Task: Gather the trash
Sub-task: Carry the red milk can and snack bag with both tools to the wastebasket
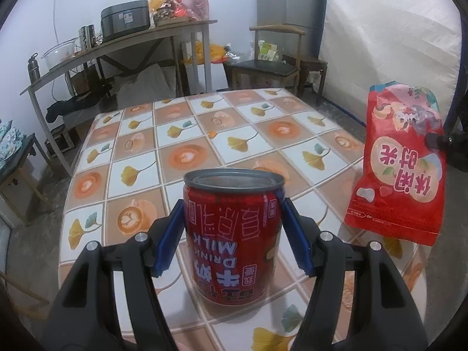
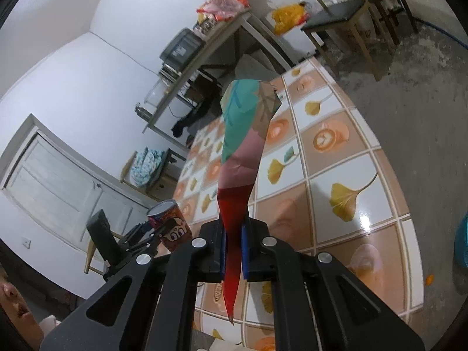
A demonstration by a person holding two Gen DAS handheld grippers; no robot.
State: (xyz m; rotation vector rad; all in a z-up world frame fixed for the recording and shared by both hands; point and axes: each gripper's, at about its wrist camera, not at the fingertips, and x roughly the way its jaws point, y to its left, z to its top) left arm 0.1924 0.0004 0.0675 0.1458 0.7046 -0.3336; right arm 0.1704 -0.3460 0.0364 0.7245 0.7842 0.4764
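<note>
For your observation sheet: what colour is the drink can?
Red, with a grey rim: the drink can shows best in the left wrist view.

Red can (image 1: 234, 239) with white lettering sat between blue pads (image 1: 168, 244); red snack bag (image 1: 400, 163) right of them; tablecloth (image 1: 181, 134) checked orange-white.

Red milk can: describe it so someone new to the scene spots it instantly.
Start at the table with the ginkgo-leaf and coffee-cup tile pattern. Above its near edge, the left tool grips a red milk can between blue pads. Unlike the flat red snack bag on the right, it is a cylinder with a grey rim, printed "DRINK MILK".
</note>
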